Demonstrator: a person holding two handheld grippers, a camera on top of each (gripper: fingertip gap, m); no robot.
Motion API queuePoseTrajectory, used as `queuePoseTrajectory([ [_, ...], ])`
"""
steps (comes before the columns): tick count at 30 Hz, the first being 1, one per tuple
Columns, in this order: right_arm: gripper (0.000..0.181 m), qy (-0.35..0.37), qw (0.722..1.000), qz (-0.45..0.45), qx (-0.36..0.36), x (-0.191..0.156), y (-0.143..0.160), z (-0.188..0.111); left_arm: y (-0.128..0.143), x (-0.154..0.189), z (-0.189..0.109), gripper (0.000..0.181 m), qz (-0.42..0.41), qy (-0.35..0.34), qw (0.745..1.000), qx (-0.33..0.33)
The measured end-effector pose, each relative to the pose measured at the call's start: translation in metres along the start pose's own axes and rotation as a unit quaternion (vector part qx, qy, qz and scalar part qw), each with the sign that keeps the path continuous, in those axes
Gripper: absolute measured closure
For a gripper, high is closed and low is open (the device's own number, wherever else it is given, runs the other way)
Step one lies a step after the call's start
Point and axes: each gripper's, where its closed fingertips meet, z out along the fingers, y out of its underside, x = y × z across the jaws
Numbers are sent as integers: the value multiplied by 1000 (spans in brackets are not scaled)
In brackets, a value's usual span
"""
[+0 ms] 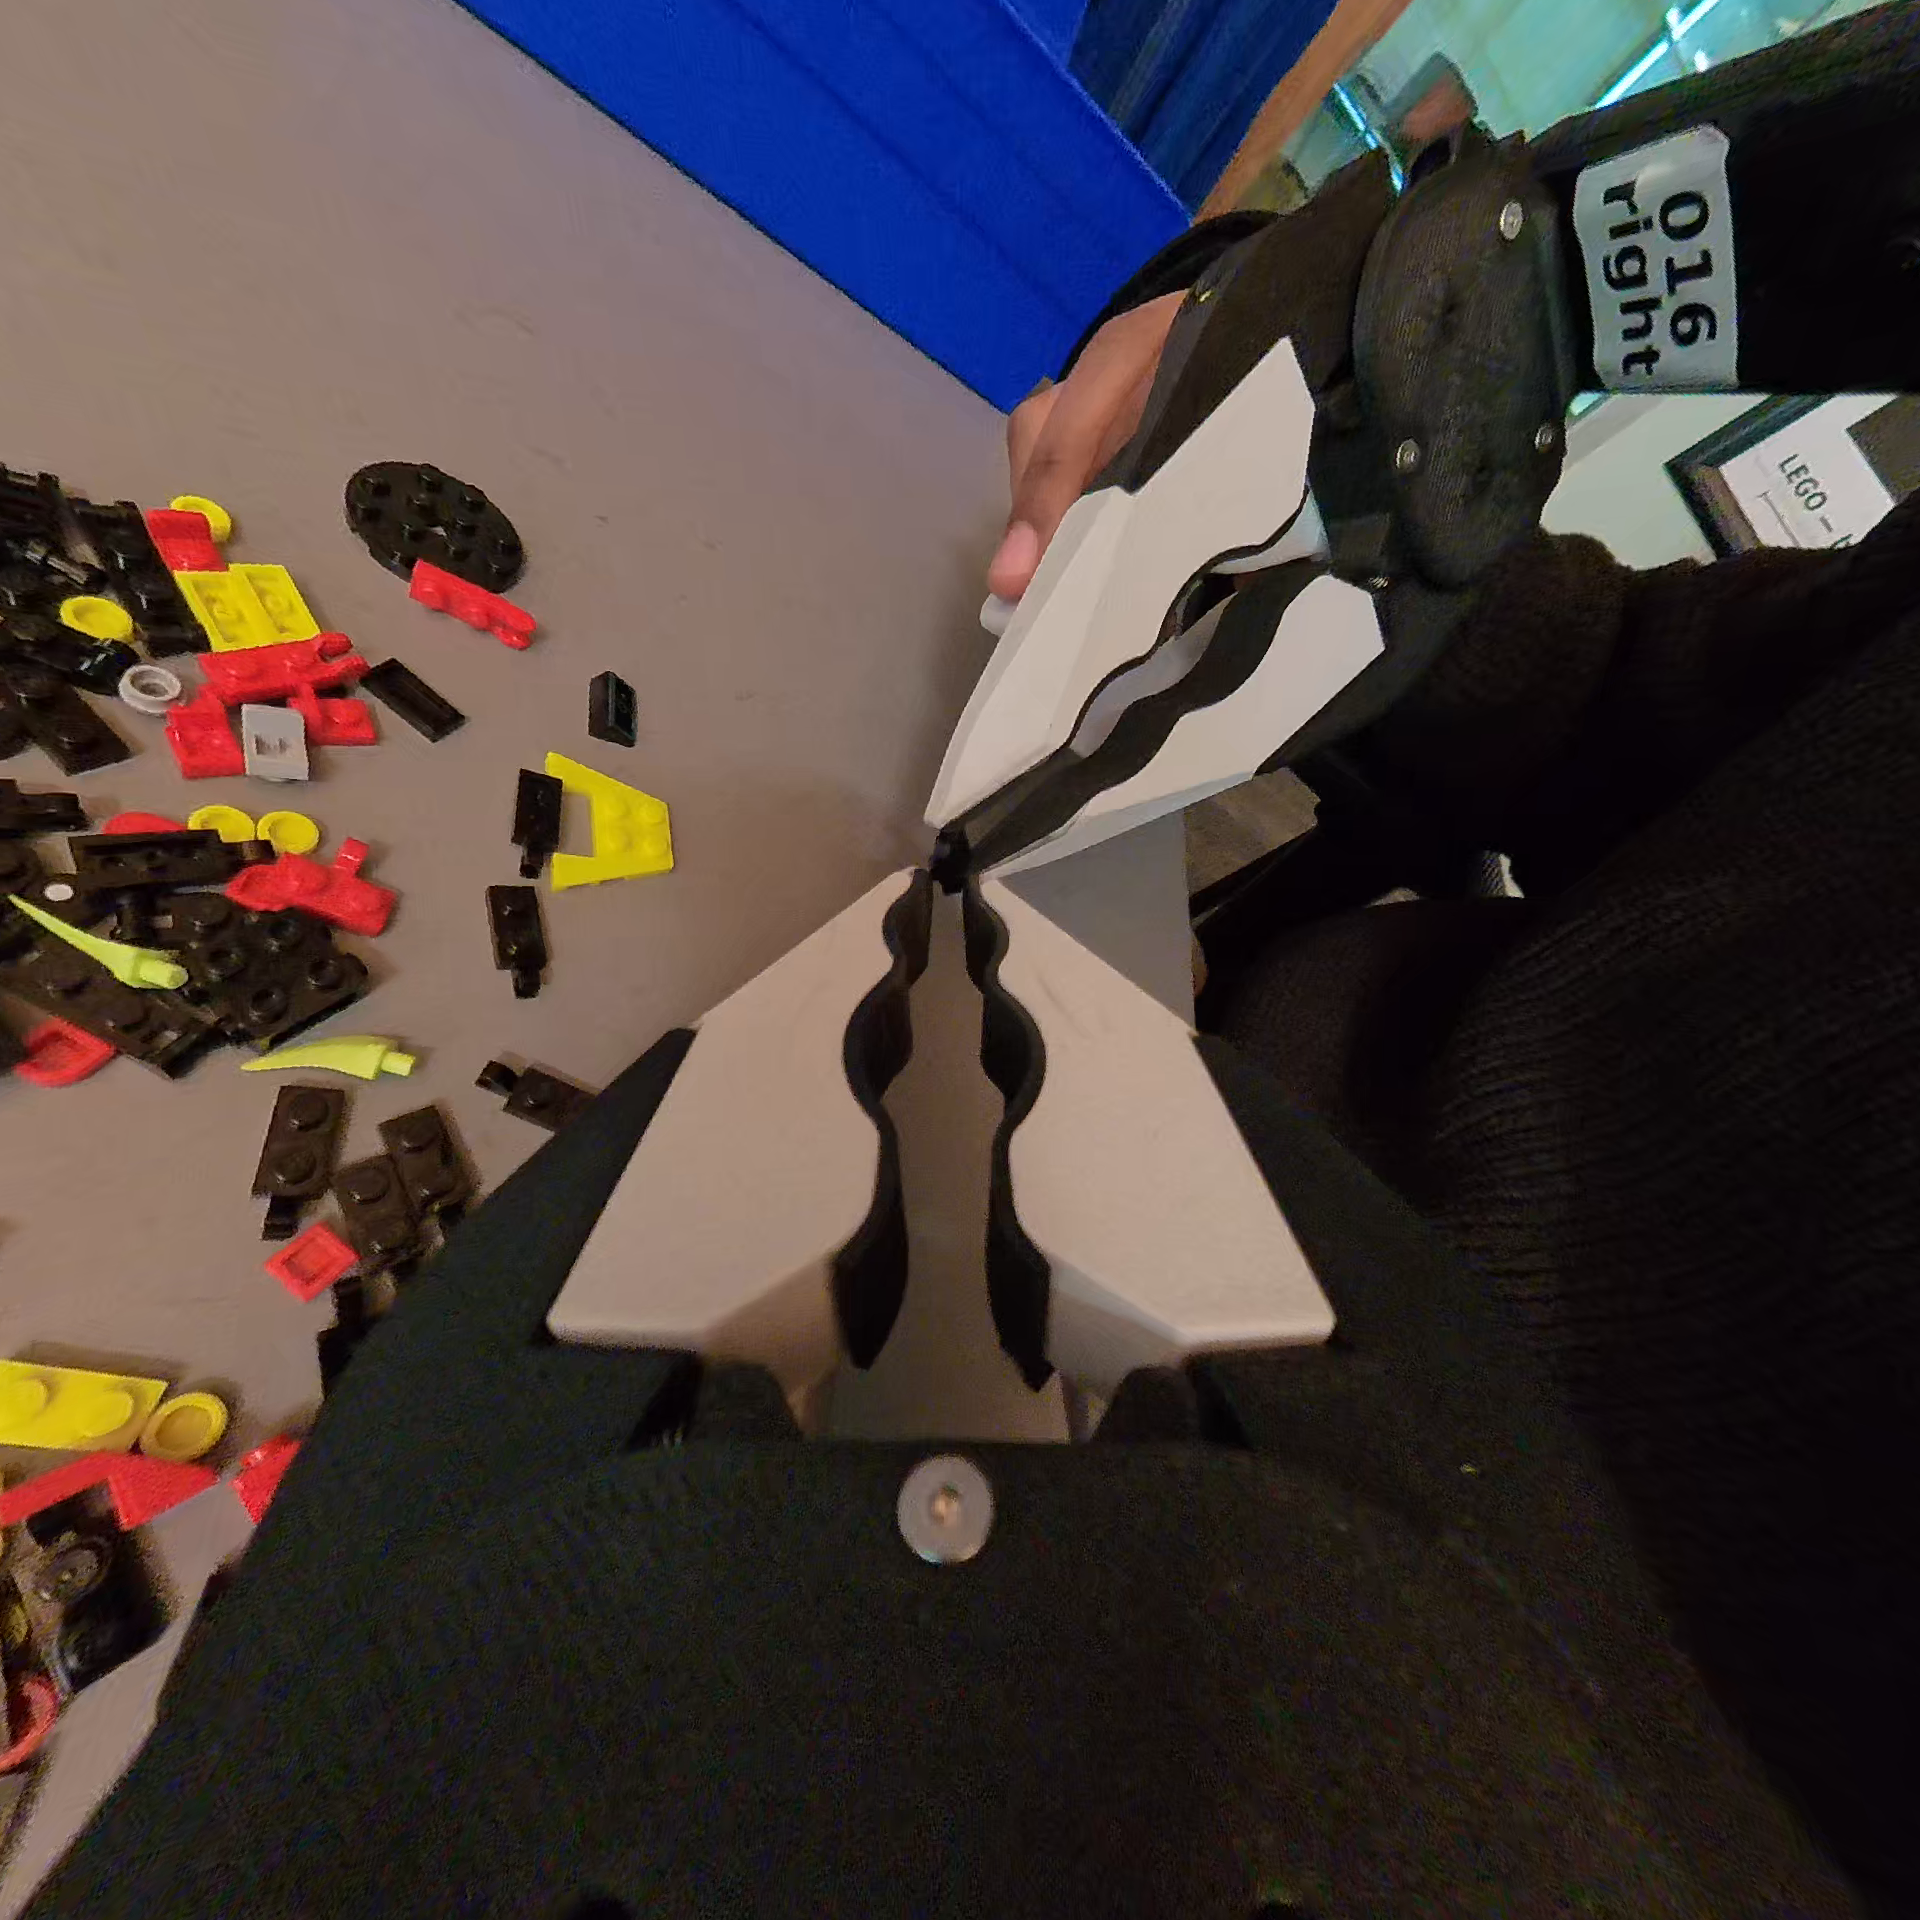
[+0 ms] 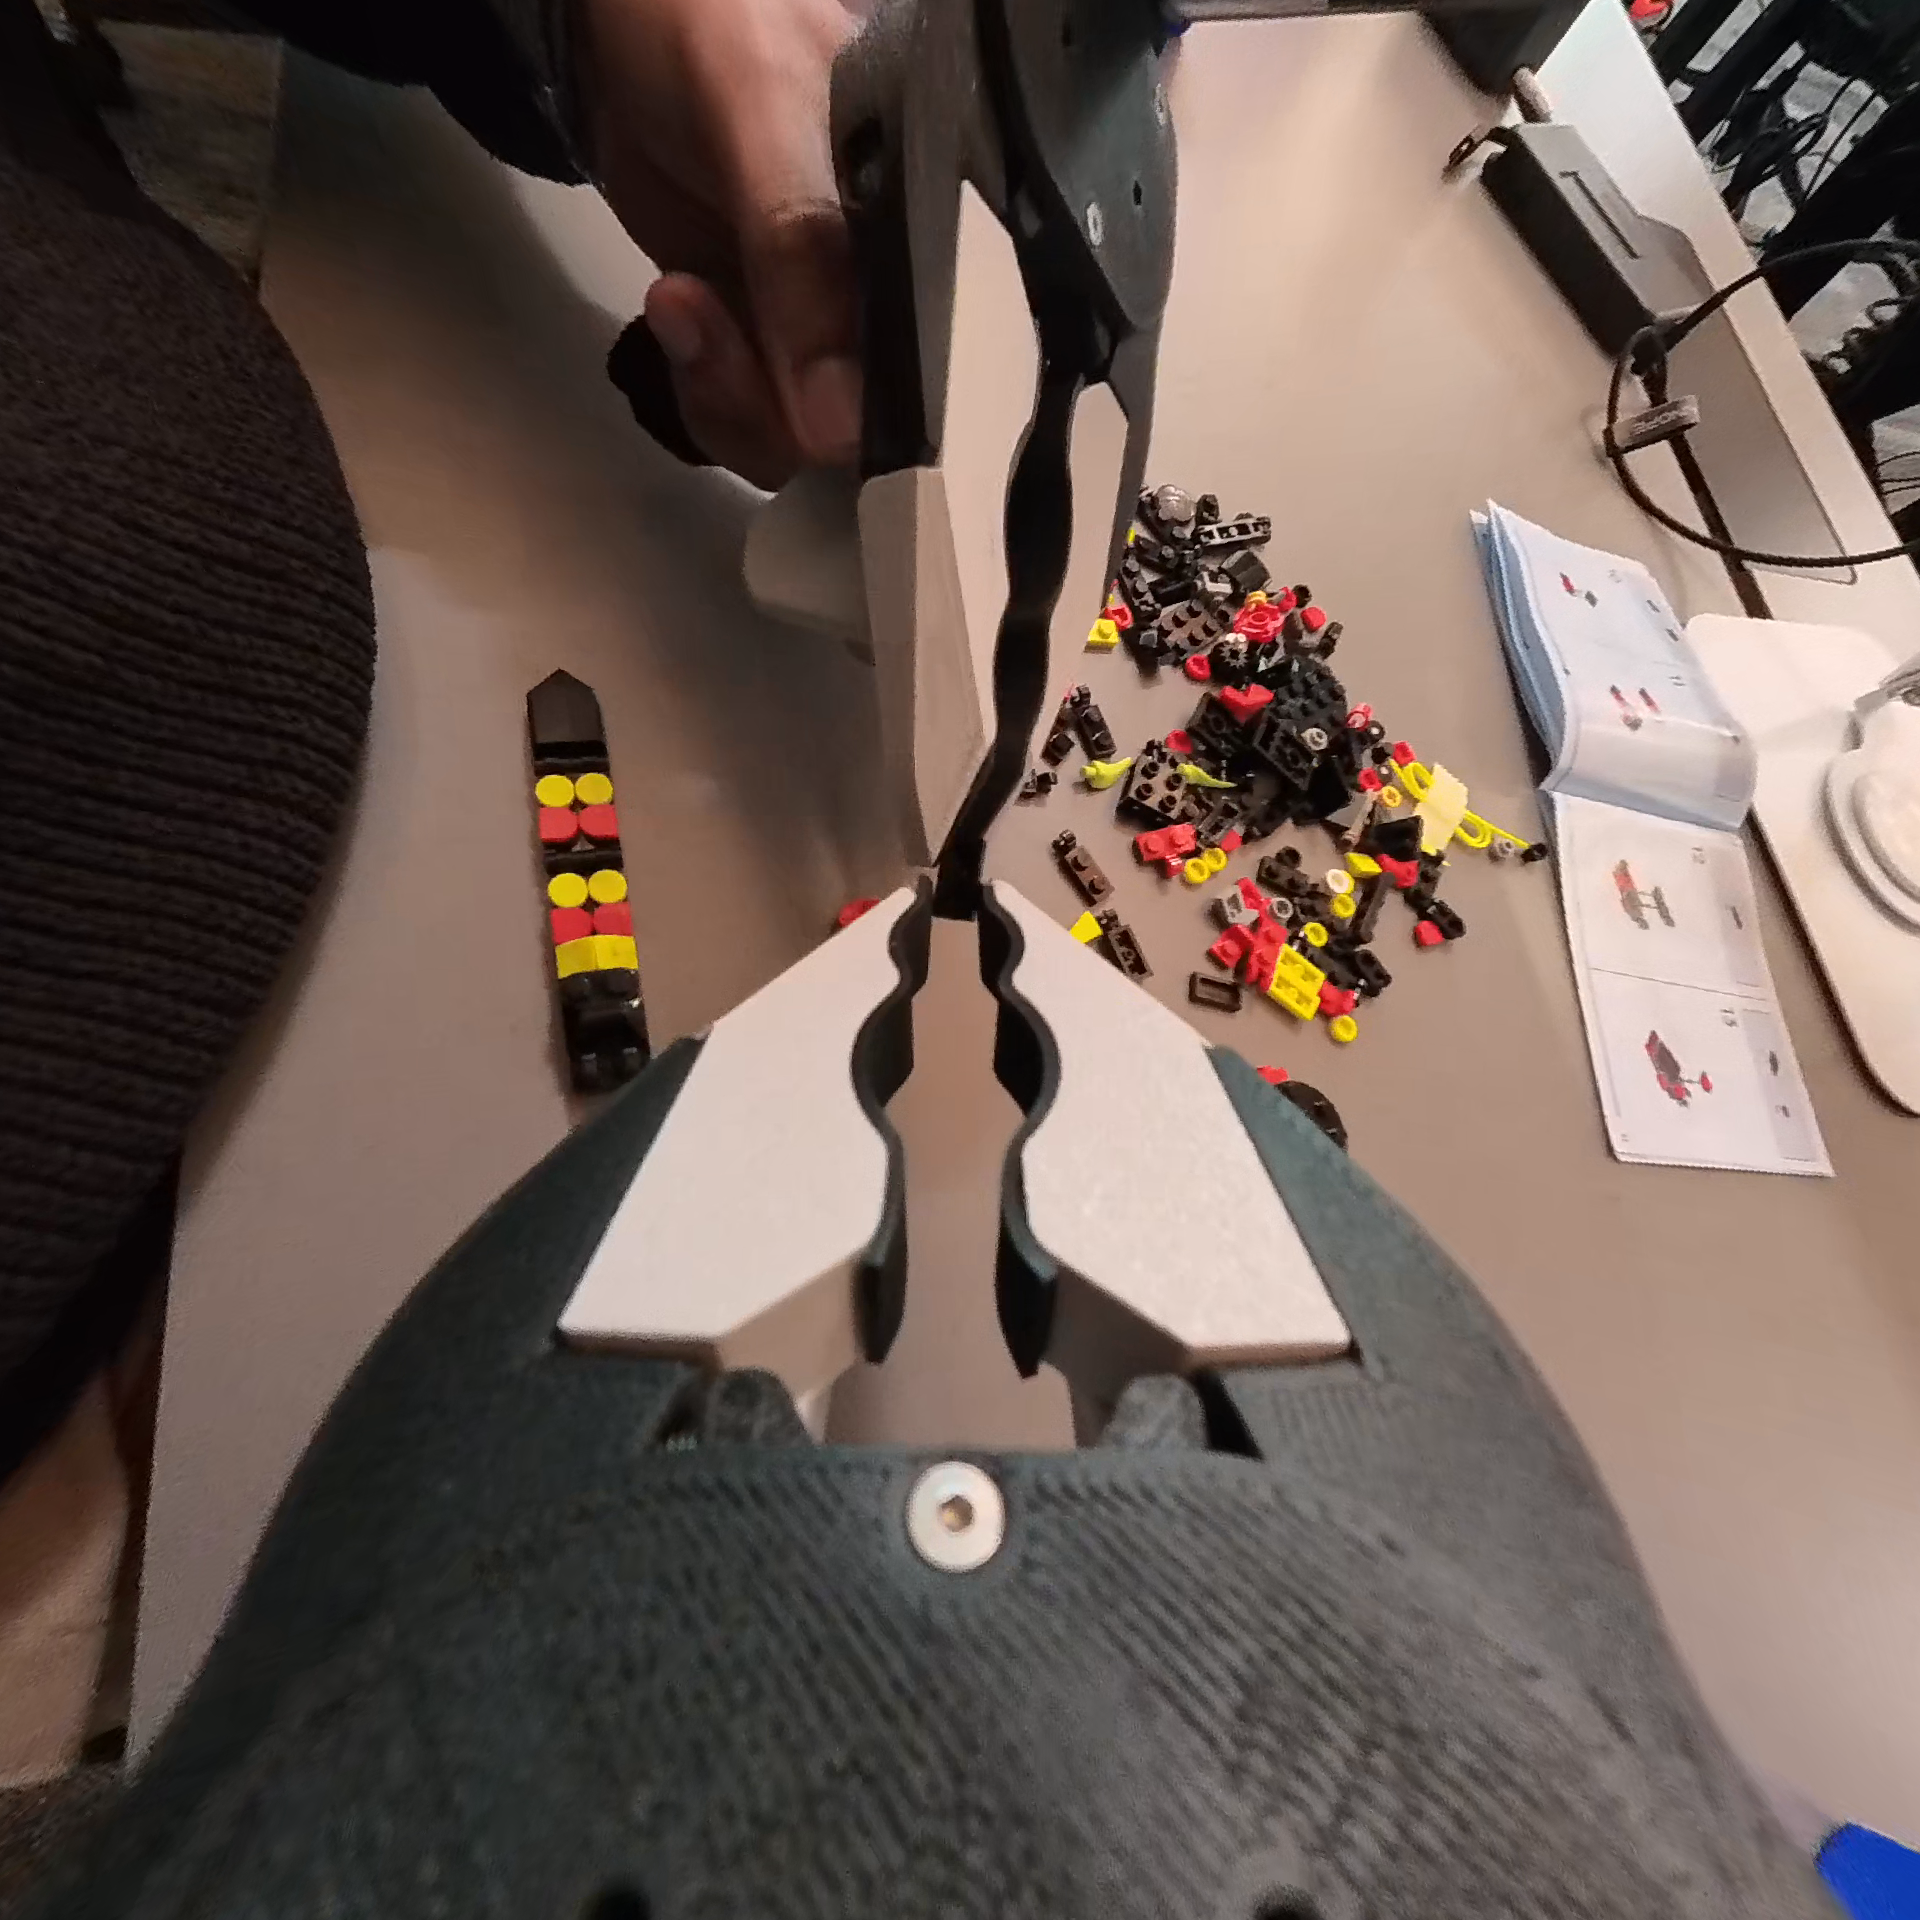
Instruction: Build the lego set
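My left gripper and right gripper meet tip to tip above the grey table. Both are nearly shut on a small black lego piece pinched between their tips; it also shows in the right wrist view. I cannot tell whether it is one piece or two. The right gripper comes in from the upper right, the left gripper from above. A long black strip with yellow and red round tiles lies on the table to the left.
Loose black, red and yellow pieces lie in a pile on the right; they fill the left side of the left wrist view, near a black round plate. An open instruction booklet, a white tray and a cable lie farther right. A blue bin stands behind. About 12 cm separates my right fingertips from the black round plate.
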Motion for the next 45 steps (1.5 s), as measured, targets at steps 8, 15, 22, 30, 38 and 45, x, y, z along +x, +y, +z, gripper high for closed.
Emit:
queuePoseTrajectory([
  [8,175,-1,1000,9,-4,1,3,2,2,-5,0,179,32,-25,999,-8],
  [15,164,-41,994,98,11,-1,3,2,3,-11,0,180,70,-59,996,-13],
  [22,158,-108,964,242,34,1,2,2,3,-13,1,180,128,-89,988,-17],
  [30,176,-96,974,203,4,-4,8,8,3,-7,3,180,139,-75,987,-14],
  [38,177,-39,985,153,-62,7,33,11,1,-24,-3,175,126,-117,985,-12],
  [45,177,15,989,34,-146,7,55,20,7,-28,-2,176,129,-126,983,-28],
])
